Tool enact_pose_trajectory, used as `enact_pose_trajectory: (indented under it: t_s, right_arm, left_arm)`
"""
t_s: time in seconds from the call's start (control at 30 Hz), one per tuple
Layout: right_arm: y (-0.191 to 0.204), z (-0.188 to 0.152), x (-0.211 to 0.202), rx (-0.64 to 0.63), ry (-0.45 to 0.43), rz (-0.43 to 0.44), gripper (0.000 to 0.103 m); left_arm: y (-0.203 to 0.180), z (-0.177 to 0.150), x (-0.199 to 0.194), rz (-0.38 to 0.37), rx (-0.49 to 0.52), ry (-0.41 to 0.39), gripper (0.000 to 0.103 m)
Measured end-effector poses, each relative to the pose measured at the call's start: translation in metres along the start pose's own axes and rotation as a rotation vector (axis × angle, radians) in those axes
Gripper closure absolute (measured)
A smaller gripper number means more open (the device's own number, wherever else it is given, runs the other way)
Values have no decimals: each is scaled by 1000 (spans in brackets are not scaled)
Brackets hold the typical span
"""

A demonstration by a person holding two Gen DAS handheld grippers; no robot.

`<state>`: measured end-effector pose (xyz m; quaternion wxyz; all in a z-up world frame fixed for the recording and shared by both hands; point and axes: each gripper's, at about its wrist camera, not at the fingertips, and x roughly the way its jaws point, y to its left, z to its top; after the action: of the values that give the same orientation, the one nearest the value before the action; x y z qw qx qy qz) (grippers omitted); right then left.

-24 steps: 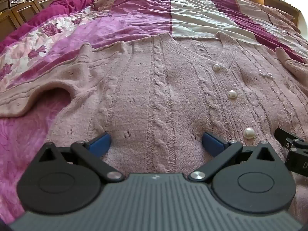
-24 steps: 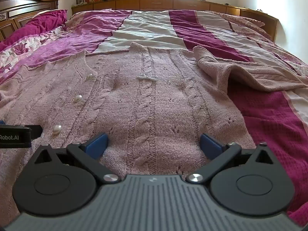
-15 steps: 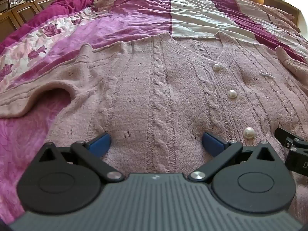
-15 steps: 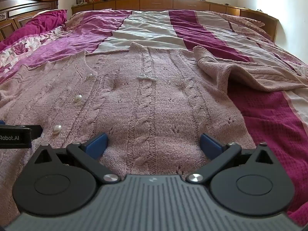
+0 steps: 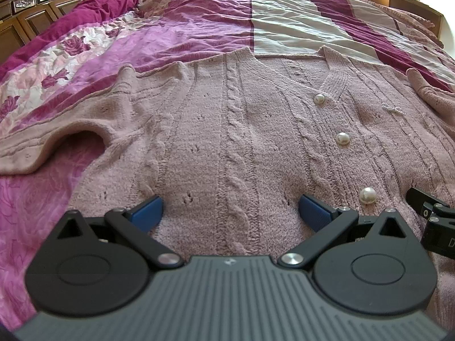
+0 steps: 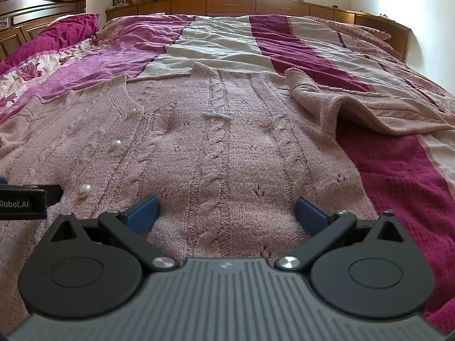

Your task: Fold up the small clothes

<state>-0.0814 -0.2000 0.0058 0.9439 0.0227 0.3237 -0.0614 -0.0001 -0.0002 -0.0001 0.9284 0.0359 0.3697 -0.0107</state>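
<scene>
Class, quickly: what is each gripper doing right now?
Left gripper: open, holding nothing, over the cardigan.
Right gripper: open, holding nothing.

A cardigan [image 5: 233,130] lies spread flat on a bedspread [image 5: 199,28], front side up, neckline toward the far side of the bed. Its buttons [image 5: 342,138] run in a line down the middle. One sleeve [image 5: 42,139] stretches out to the left, the other sleeve [image 6: 369,108] lies bunched to the right. The left gripper [image 5: 229,209] and right gripper [image 6: 226,213] sit side by side at the near hem, jaws spread over the knit. A headboard [image 6: 37,14] stands at the left, a cabinet [image 6: 256,5] behind the bed
</scene>
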Motion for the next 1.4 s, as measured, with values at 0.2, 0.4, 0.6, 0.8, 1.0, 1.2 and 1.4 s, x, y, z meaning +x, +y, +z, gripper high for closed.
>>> enact_pose_trajectory:
  t_s: [0.2, 0.4, 0.6, 0.8, 1.0, 1.2, 1.4]
  right_arm:
    - [0, 0, 0, 0, 0, 0, 0]
    - [0, 0, 0, -1, 0, -1, 0]
    - [1, 0, 0, -1, 1, -1, 0]
    - [1, 0, 1, -2, 1, -2, 0]
    - [2, 0, 0, -2, 2, -2, 0]
    - [3, 0, 0, -6, 6, -5, 0]
    - [4, 0, 1, -11, 7, -7, 0]
  left_arm:
    - [0, 0, 0, 1, 0, 0, 0]
    - [0, 0, 0, 1, 1, -1, 0]
    - [0, 0, 0, 1, 1, -1, 0]
    - [0, 0, 0, 2, 1, -1, 0]
    - [0, 0, 0, 2, 2, -1, 0]
    - [0, 0, 0, 2, 5, 2, 0]
    - [0, 0, 0, 4, 8, 5, 0]
